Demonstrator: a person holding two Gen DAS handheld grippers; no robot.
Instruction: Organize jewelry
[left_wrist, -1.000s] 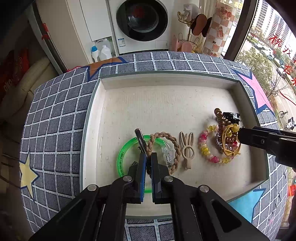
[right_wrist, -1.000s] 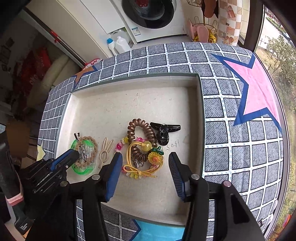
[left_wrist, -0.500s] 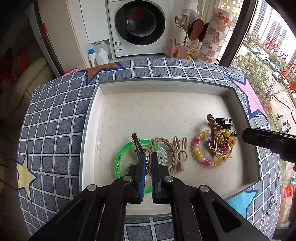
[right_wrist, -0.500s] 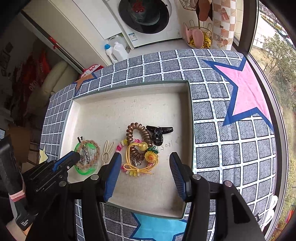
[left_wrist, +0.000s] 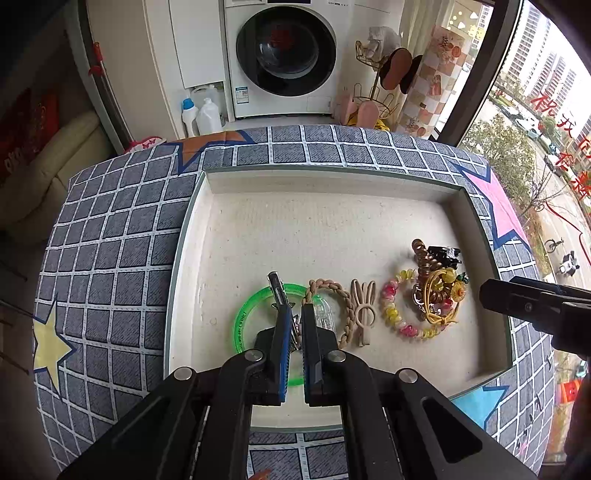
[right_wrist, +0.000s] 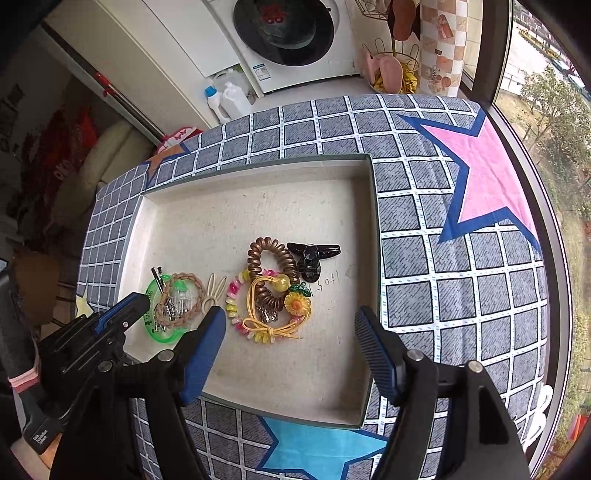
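Note:
A shallow beige tray (left_wrist: 332, 221) (right_wrist: 221, 221) holds the jewelry. At the left lies a green bangle (left_wrist: 243, 321) (right_wrist: 151, 325) with a metal clip (left_wrist: 277, 290) (right_wrist: 158, 280) and a braided tan tie (left_wrist: 332, 290) (right_wrist: 195, 284) on it. My left gripper (left_wrist: 293, 314) (right_wrist: 138, 297) hovers shut over the bangle, and I see nothing clamped. To the right lie a beige rabbit-ear clip (left_wrist: 364, 314), a pink and yellow bead bracelet (left_wrist: 391, 314), a brown spiral tie (right_wrist: 273, 251), a sunflower cord tie (right_wrist: 295, 302) and a black claw clip (right_wrist: 314, 254). My right gripper (right_wrist: 291, 314) hangs above that pile, its jaws opening with nothing between them.
The tray sits on a grey checked cloth (right_wrist: 424, 295) with coloured stars. Behind the table stand a washing machine (left_wrist: 284, 55) and two detergent bottles (left_wrist: 199, 116) on the floor. A window (left_wrist: 535, 129) runs along the right. A sleeve cuff (right_wrist: 22, 376) shows at the left.
The right gripper's jaws have spread much wider. The tray has slid slightly lower in the left wrist view. The left gripper stays shut and no item has moved.

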